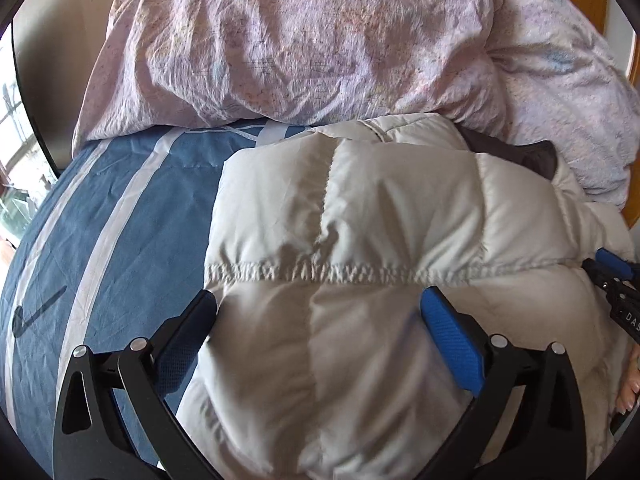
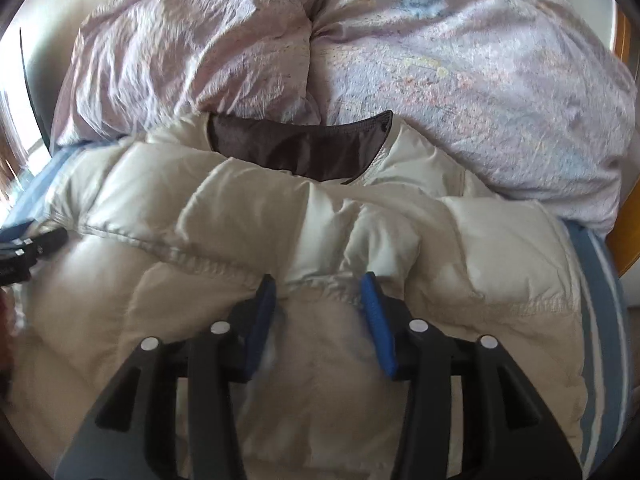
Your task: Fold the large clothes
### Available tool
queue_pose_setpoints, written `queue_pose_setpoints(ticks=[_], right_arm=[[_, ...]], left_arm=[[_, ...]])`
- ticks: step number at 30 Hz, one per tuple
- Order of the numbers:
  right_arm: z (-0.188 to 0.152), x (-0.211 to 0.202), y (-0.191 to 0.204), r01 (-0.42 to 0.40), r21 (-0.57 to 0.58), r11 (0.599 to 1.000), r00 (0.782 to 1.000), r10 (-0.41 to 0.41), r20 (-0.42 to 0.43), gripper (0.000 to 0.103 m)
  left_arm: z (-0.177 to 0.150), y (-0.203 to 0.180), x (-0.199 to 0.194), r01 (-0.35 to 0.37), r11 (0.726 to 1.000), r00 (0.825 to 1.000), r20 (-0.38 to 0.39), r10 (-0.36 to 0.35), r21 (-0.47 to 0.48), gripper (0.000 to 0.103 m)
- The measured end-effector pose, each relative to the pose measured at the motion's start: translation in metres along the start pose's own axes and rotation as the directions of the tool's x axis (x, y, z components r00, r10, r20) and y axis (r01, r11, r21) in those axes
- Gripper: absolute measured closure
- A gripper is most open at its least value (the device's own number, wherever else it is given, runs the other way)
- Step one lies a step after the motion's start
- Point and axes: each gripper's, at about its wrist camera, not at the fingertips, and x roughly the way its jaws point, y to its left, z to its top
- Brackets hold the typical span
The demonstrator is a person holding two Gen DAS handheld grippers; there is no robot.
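Observation:
A cream quilted down jacket (image 1: 360, 240) lies folded in a thick bundle on the bed; its dark brown lining (image 2: 304, 152) shows at the far edge. My left gripper (image 1: 320, 304) is wide open, its fingers straddling the jacket's near left part, with the left finger over the sheet. My right gripper (image 2: 318, 292) is partly closed, with a fold of the jacket (image 2: 320, 320) bulging between its blue pads; I cannot tell whether it pinches the cloth. The right gripper's tip also shows at the right edge of the left wrist view (image 1: 616, 276).
The jacket rests on a blue sheet with white stripes (image 1: 100, 240). A crumpled pink-lilac duvet (image 1: 300, 40) is heaped behind the jacket, touching its far edge. A wooden bed frame (image 2: 628, 216) stands at the right. A window lies at the far left.

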Motion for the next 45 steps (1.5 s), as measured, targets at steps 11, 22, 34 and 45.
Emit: queue_pose_setpoints(ticks=[11,22,34,45], right_arm=[[-0.099,-0.147,-0.151,-0.247,0.322,0.914,0.964,0.265,-0.014,0.014],[-0.225,-0.190,-0.236,-0.225,0.557,0.799,0.949,0.309,-0.061,0.014],[-0.252,-0.170,-0.240,-0.344,0.602,0.720,0.890,0.455,-0.036,0.028],[-0.253,-0.169,-0.216,-0.404,0.536,0.741,0.848,0.524,-0.084,0.038]], left_arm=[[-0.097,0.095,-0.110,0.288,0.955,0.956,-0.042,-0.291,-0.068,0.001],[-0.168,0.133,-0.132,0.449,0.872,0.878,-0.087,-0.471,-0.196,0.003],[-0.188,0.127,-0.124,0.571,0.779,0.800,-0.038,-0.599,-0.258,0.012],[-0.209,0.112,-0.132,0.609,0.746,0.763,-0.059,-0.644,-0.268,0.029]])
